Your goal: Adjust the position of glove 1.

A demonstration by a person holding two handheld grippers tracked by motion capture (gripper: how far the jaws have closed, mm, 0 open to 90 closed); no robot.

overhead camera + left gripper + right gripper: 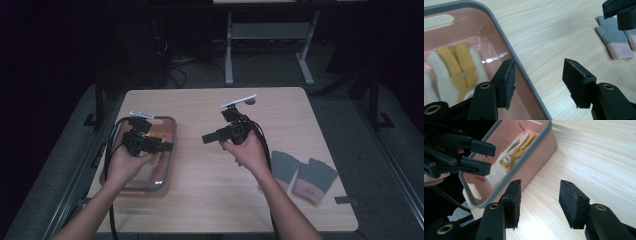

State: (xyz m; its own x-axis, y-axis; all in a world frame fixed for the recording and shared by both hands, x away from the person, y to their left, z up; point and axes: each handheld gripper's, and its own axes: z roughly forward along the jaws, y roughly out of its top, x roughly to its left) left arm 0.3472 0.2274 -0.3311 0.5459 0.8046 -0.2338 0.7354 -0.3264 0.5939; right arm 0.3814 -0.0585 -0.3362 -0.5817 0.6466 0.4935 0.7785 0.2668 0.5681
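A pink bin with a grey rim [173, 126] [499, 32] [534, 150] sits at the table's left. Inside it lies a white and yellow knitted glove [456, 67] [516, 152]. My left gripper [167, 146] [537, 80] hovers over the bin's right rim, open and holding nothing. My right gripper [206, 138] [540, 200] hangs above the middle of the table, pointing left toward the bin, also open with nothing between its jaws. A pair of grey gloves with pink cuffs [302, 175] [615, 40] lies flat at the table's right.
The wooden table [210, 190] has bare surface between the bin and the grey gloves. In the right gripper view the left gripper [480, 157] shows above the bin. Desk legs and cables stand on the dark floor beyond the far edge.
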